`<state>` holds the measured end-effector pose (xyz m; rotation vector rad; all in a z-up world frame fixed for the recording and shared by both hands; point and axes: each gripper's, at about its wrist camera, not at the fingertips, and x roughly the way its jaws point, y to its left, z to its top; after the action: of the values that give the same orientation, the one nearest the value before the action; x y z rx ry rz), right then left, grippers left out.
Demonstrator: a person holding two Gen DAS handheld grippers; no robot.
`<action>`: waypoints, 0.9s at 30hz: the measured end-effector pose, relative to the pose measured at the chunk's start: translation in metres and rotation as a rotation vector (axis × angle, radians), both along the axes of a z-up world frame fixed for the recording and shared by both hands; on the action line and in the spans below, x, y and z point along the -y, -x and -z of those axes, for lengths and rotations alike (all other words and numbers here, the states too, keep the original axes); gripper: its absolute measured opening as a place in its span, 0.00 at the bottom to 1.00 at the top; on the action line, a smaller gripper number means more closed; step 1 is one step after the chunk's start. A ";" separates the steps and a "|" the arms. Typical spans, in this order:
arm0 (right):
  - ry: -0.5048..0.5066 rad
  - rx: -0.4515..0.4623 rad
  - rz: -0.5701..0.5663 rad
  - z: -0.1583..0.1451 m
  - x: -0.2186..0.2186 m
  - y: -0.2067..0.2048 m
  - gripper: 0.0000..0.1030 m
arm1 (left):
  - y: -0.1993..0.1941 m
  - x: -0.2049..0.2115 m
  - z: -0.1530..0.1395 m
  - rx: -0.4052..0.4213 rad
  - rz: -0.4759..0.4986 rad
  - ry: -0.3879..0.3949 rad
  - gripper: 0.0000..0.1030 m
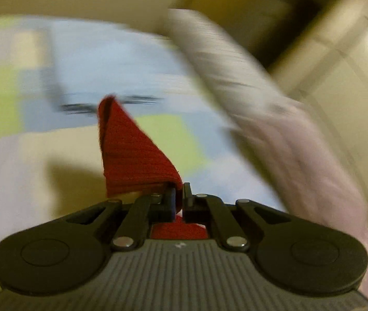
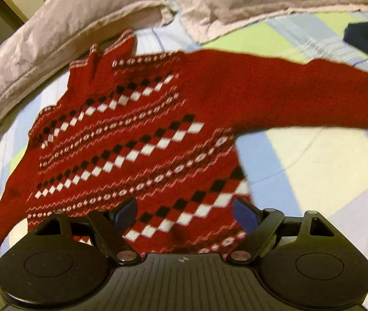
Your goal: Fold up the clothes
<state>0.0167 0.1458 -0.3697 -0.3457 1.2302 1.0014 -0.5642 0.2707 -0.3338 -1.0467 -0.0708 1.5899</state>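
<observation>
A red knit sweater (image 2: 137,134) with black and white diamond bands lies spread on the checked bedsheet (image 2: 313,160). One red sleeve (image 2: 300,96) stretches up and to the right, lifted off the sheet. My right gripper (image 2: 186,215) is open and empty, just above the sweater's lower body. In the blurred left wrist view, my left gripper (image 1: 180,197) is shut on a fold of red sweater fabric (image 1: 132,150), which stands up from the jaws above the bed.
Pale pink pillows (image 2: 62,26) lie along the far side of the bed, one also at the right of the left wrist view (image 1: 274,119). A dark blue object (image 2: 365,39) sits at the far right. Cupboard doors (image 1: 339,59) stand behind.
</observation>
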 end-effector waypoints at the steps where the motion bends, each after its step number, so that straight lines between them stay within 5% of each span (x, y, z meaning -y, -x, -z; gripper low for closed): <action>1: -0.005 0.007 0.000 -0.001 0.001 -0.003 0.81 | -0.021 -0.001 -0.015 0.002 0.077 -0.043 0.01; 6: -0.039 0.003 0.054 -0.007 0.013 -0.019 0.81 | -0.173 -0.012 -0.056 0.140 0.609 -0.221 0.02; 10: -0.066 -0.001 0.097 -0.012 0.022 -0.031 0.81 | -0.281 -0.006 -0.030 0.208 0.910 -0.106 0.21; 13: -0.086 -0.003 0.129 -0.015 0.029 -0.041 0.81 | -0.311 0.002 0.003 0.063 0.942 0.054 0.23; 16: -0.109 -0.014 0.161 -0.017 0.035 -0.050 0.81 | -0.294 0.010 0.030 -0.017 0.901 0.170 0.23; 19: -0.167 -0.127 0.193 -0.005 0.037 -0.056 0.81 | -0.262 0.009 0.046 -0.093 0.843 0.243 0.22; 24: -0.343 -0.449 0.352 0.026 0.027 -0.068 0.81 | -0.226 0.013 0.052 -0.190 0.768 0.283 0.22; 27: -0.346 -0.541 0.475 0.052 0.012 -0.075 0.54 | -0.216 0.008 0.057 -0.205 0.740 0.291 0.22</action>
<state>0.0919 0.1334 -0.4212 0.5030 1.4914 0.8888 -0.3484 0.2632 -0.3907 -0.9644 0.6362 1.0274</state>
